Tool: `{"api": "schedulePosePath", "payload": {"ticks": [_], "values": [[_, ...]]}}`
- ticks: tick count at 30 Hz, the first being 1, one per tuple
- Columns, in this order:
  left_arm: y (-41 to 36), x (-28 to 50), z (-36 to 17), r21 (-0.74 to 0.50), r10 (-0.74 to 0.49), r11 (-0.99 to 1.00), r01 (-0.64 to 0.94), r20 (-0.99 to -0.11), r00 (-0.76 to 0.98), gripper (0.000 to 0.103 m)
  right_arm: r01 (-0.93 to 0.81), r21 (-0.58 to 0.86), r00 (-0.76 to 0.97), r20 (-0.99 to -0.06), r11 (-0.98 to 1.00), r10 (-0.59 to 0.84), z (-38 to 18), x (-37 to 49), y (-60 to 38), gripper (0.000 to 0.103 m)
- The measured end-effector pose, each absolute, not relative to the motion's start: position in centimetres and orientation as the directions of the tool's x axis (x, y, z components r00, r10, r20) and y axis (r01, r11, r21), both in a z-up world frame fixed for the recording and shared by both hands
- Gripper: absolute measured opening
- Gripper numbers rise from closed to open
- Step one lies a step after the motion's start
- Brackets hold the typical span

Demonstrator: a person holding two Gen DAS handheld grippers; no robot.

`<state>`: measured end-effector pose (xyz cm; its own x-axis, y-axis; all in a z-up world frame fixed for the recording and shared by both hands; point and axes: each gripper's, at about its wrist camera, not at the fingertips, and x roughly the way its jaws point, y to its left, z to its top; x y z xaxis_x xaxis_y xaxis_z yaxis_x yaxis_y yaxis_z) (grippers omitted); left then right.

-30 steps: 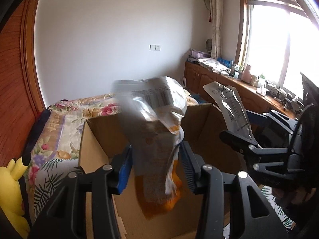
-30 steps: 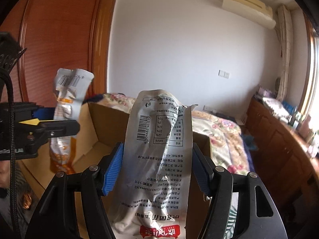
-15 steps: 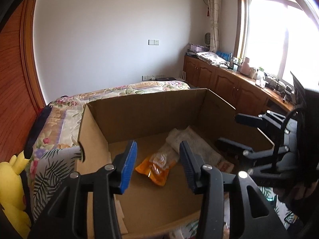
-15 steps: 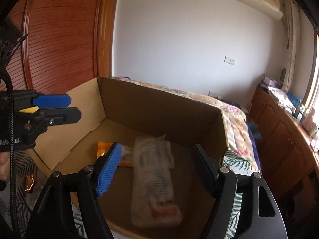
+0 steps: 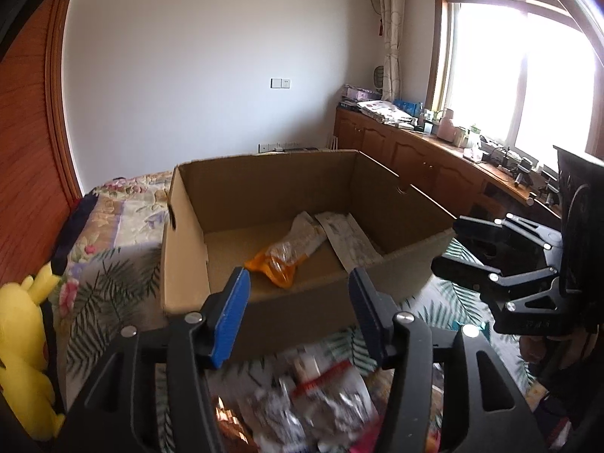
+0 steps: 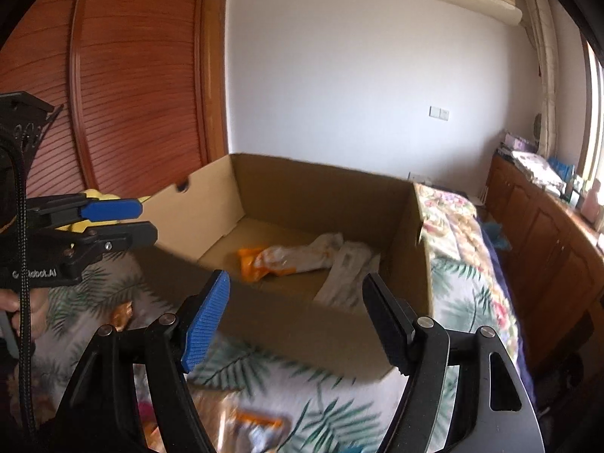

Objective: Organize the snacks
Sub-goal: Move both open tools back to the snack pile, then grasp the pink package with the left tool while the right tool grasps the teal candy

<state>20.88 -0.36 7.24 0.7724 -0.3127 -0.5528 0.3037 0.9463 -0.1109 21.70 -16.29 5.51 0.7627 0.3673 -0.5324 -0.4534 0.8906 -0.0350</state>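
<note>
Snacks in box: an orange packet (image 5: 277, 262) and a white packet (image 5: 349, 239) lie side by side on the floor of the cardboard box (image 5: 188, 234).
Snacks left: a blurred pile of packets (image 5: 321, 396) on the bedspread (image 6: 458, 294), just in front of the box.
Left gripper (image 5: 298, 315): jaws opening, nothing between them.
Right gripper (image 6: 296, 321): jaws apart, empty.
Progress: early; most packets appear unsorted.

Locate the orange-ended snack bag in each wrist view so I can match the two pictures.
Left wrist: orange-ended snack bag lies on the cardboard box floor, centre frame, just above the empty, opening left gripper.
Right wrist: the bag lies mid-frame, left of the white packet.
Shared landmark: the box.
</note>
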Motion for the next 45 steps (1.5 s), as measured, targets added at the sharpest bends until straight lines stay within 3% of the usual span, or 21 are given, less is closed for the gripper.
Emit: {"api": "schedulePosePath", "payload": {"ticks": [17,26,36,45], "values": [[-3.0,12.6,1.8,-0.147,-0.318,0.946,0.29,-0.606,0.729,0.059,-0.396,-0.039,0.768,-0.561,0.917,0.308,0.6,15.2,-20.0,0.074],[-5.8,11.2,-0.1,-0.164,-0.324,0.944,0.288,-0.633,0.703,0.059,-0.363,-0.052,0.726,-0.642,0.93,0.247,-2.5,16.2,-23.7,0.073],[-7.7,10.6,-1.0,-0.155,-0.297,0.953,0.262,-0.663,0.687,0.059,-0.419,-0.026,0.635,-0.723,0.908,0.272,-4.5,17.7,-24.0,0.061],[-8.7,11.3,-1.4,-0.143,-0.258,0.964,0.224,-0.704,0.662,0.059,-0.426,-0.062,0.611,-0.755,0.902,0.236,-5.8,17.7,-23.2,0.058]]}}
